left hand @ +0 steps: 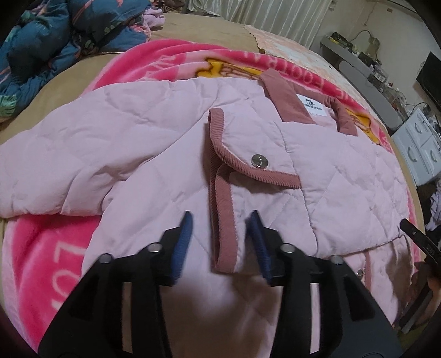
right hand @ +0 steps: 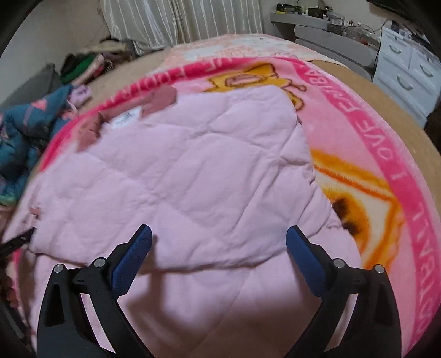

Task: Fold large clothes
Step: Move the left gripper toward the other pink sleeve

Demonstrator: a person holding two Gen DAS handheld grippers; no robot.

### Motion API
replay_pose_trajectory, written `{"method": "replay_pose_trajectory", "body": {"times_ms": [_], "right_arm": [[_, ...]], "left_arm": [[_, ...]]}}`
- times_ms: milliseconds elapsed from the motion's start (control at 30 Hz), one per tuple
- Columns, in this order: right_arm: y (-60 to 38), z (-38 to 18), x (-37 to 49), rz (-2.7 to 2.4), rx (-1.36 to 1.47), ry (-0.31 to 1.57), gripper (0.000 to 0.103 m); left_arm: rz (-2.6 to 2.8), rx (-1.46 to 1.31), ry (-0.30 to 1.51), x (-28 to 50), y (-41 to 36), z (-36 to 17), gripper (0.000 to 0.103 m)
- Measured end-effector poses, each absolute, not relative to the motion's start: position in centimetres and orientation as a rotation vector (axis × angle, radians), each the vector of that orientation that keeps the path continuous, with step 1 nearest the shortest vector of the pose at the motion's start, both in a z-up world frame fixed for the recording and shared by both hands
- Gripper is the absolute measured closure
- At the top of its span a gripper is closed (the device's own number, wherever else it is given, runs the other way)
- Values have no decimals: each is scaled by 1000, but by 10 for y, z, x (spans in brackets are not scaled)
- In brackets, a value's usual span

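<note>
A pale pink quilted jacket (left hand: 143,143) with dusty-rose corduroy trim lies spread on a bright pink blanket (left hand: 41,264). In the left wrist view its trimmed front edge (left hand: 223,220) and a snap-buttoned flap (left hand: 258,160) lie just ahead of my left gripper (left hand: 222,217), which is open with the trim strip between its blue pads. In the right wrist view the jacket's folded quilted panel (right hand: 193,165) lies ahead, collar (right hand: 157,102) at far left. My right gripper (right hand: 219,234) is wide open just above the panel's near edge, holding nothing.
A dark blue floral quilt (left hand: 49,41) is heaped at the bed's far left. White drawers (right hand: 408,68) and a cluttered grey shelf (right hand: 317,19) stand to the right. Curtains (right hand: 179,19) hang behind the bed. Folded clothes (right hand: 82,66) are piled at the far left.
</note>
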State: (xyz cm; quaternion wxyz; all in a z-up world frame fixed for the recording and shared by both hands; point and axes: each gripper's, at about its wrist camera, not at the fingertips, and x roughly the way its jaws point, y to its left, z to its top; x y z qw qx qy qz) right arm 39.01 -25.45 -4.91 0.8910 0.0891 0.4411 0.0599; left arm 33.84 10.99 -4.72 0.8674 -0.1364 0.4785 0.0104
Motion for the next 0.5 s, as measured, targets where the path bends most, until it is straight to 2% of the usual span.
{"method": "replay_pose_trajectory", "body": {"times_ms": [33,67,133,200,500], "right_arm": [[-254,-45,384,134,193,900,6],[-253,-41,378,138,192,889,6],[-251,-32,364,148,183,862,5],[-249,-24,350,158,179,838,4],[-228,-4,301,198,162,784,4]], "left_arm": [[18,-286,994,335,110,-44,49],[14,-279,983,331,109,-40,43],[12,-267,969,323,109,-36,20],[23,-262,960,311,110,-34,10],[76,-256,965,278,123,-31,9]]}}
